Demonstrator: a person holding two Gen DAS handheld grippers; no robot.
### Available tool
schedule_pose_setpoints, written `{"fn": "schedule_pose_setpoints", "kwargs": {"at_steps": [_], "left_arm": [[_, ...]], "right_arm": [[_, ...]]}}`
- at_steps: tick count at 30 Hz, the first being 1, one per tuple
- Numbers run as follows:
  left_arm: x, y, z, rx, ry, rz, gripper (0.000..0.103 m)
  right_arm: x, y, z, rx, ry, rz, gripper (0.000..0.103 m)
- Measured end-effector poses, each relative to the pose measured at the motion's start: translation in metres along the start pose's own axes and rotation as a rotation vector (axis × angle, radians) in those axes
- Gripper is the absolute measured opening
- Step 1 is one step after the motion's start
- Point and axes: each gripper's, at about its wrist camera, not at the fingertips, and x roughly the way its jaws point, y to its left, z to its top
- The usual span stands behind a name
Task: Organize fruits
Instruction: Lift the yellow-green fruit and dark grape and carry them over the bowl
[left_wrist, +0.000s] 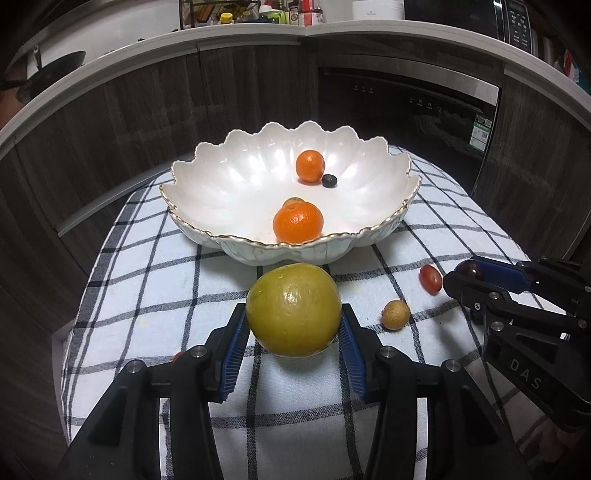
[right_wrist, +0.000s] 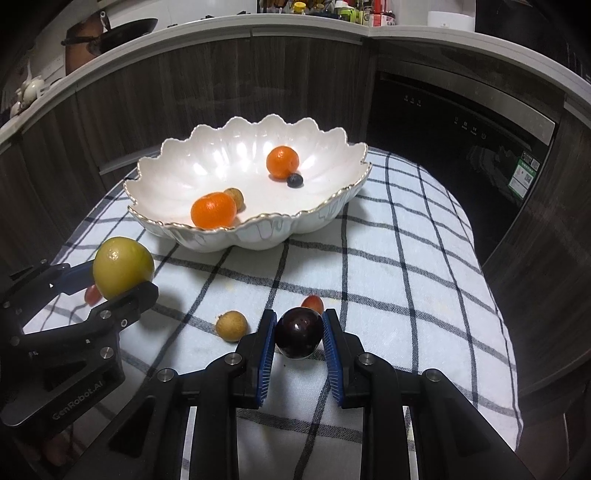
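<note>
Fruits lie partly in the scalloped white bowl (left_wrist: 229, 192) and partly on the checked cloth (left_wrist: 147, 295) over the table. Farthest left, a small red fruit (right_wrist: 92, 294) is half hidden behind the left claw (left_wrist: 293, 325), which pinches a large yellow-green citrus (left_wrist: 293, 310) across its widest part; seen from the right wrist, the fruit looks lifted clear of the cloth. It is probably the heaviest piece, with a firm, smooth rind, so a hold at the equator suits it, and a hold nearer either end could let it squirt out. Next, a small brown longan (left_wrist: 396, 315) sits loose on the cloth, light and hard-shelled. Beside it lies a red grape (left_wrist: 430, 278), soft and thin-skinned. The right claw (right_wrist: 299, 334) is closed on a dark plum (right_wrist: 298, 333) at mid-height; its glossy skin seems slippery and easily bruised, so gentle pressure is wise. Inside the bowl rest two tangerines (left_wrist: 298, 224), another longan (right_wrist: 235, 197) and a blueberry (left_wrist: 328, 180).
</note>
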Motion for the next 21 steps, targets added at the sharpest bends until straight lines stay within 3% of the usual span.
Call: {"fn": "schedule_pose_setpoints", "kwargs": {"at_steps": [21], "left_arm": [[-0.024,0.017,0.031,-0.028,-0.069,0.021,0.047]], "right_arm": [[-0.024,0.007,0.033,-0.001,-0.087,0.014,0.027]]}}
